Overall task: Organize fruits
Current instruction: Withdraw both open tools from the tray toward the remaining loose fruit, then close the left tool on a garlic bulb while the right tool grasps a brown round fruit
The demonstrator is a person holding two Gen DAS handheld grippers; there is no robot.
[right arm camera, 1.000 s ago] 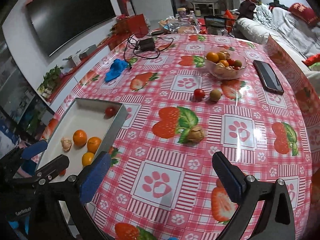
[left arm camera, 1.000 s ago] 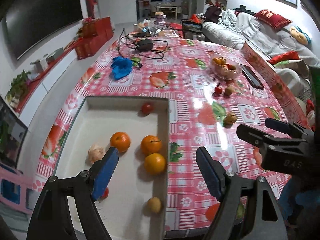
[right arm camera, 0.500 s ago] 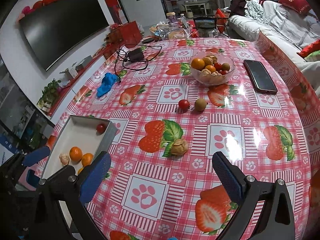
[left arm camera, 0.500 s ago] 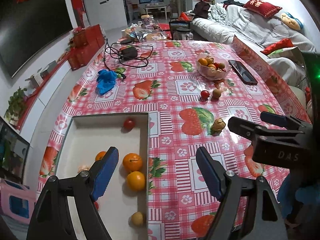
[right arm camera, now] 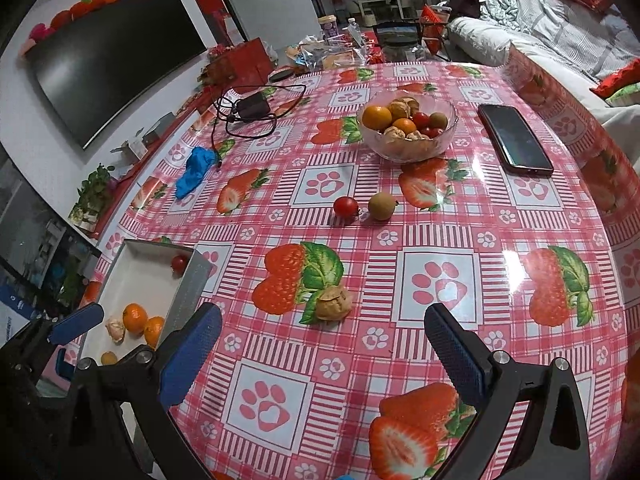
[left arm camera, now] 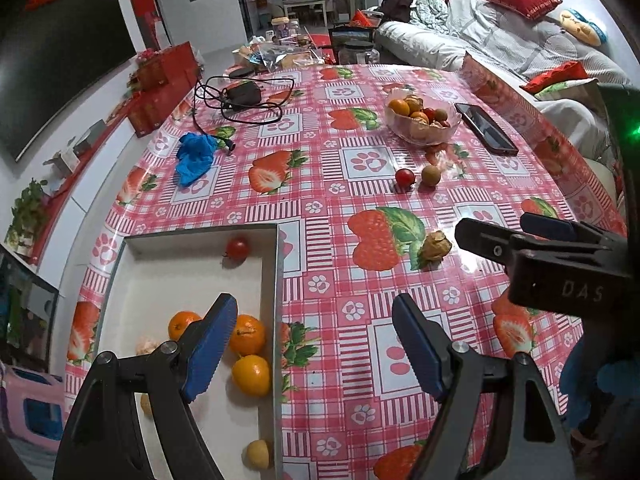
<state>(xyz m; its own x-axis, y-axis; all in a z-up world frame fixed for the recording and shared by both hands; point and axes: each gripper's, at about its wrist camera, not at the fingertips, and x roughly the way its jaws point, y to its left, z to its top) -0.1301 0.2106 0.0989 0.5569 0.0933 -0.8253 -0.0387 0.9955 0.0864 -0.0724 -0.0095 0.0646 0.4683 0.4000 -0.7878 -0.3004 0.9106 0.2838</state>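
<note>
**Fruit sorting partly done**

On the left wrist view, the white tray (left arm camera: pixel 276 280) already holds oranges (left arm camera: pixel 247 335) and a cherry tomato (left arm camera: pixel 237 248); the left gripper (left arm camera: pixel 316 348) hangs above it, fingers spread, empty.

From the right wrist view, the right gripper (right arm camera: pixel 324 354), fingers spread and empty, faces a walnut (right arm camera: pixel 333 303), tomato (right arm camera: pixel 346 207) and longan (right arm camera: pixel 381 206) loose on the desk (right arm camera: pixel 520 220), plus the glass bowl (right arm camera: pixel 408 152) of fruit.

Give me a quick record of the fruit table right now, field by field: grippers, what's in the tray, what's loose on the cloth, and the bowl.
left gripper: open, empty, above the tray's right wall
right gripper: open, empty, above the tablecloth
tray: three oranges, one cherry tomato, other small fruit
loose on tablecloth: walnut, red tomato, brown round fruit
glass bowl: mixed fruit and walnuts
other items: phone, blue cloth, charger with cable
</note>
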